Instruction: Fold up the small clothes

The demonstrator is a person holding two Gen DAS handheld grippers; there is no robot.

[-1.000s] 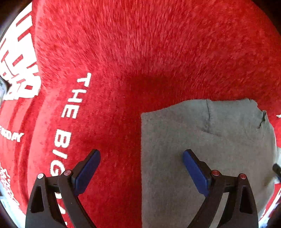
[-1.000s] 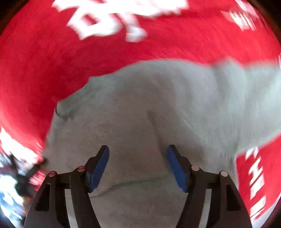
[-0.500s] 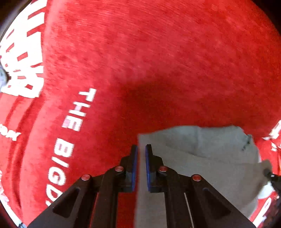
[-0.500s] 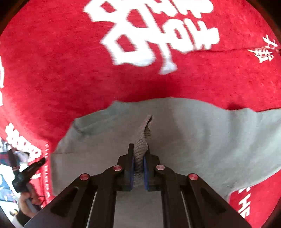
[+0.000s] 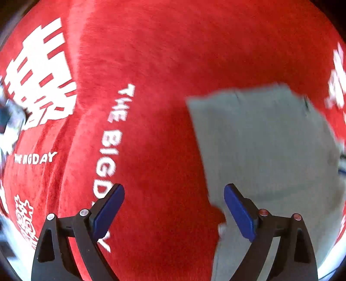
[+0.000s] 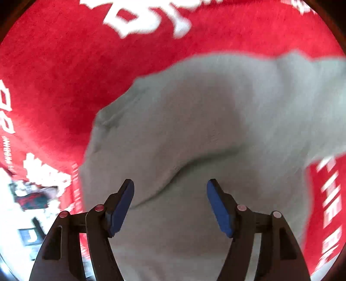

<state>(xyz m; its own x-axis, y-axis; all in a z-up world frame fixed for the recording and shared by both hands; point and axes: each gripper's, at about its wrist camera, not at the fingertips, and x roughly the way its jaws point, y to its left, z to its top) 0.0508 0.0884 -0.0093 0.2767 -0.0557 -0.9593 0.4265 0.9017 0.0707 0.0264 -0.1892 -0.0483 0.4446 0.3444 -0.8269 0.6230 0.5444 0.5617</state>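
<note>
Blue pads of our left gripper [image 5: 174, 207] are spreading wide above the red plush cover [image 5: 162, 64], nothing between them; just right of them lies the grey garment [image 5: 266, 138], flat, beside the white "THE BIG DAY" lettering [image 5: 112, 138]. Our right gripper [image 6: 170, 204] is likewise opening, empty, over the garment's creased middle; beyond runs the cover's large white print [image 6: 147, 19].

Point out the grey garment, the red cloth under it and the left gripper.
grey garment [image 6: 194, 134]: right wrist view, middle of the fabric.
red cloth [image 5: 173, 54]: left wrist view, bare red pile above the garment.
left gripper [image 5: 174, 207]: left wrist view, midway between its fingertips.
</note>
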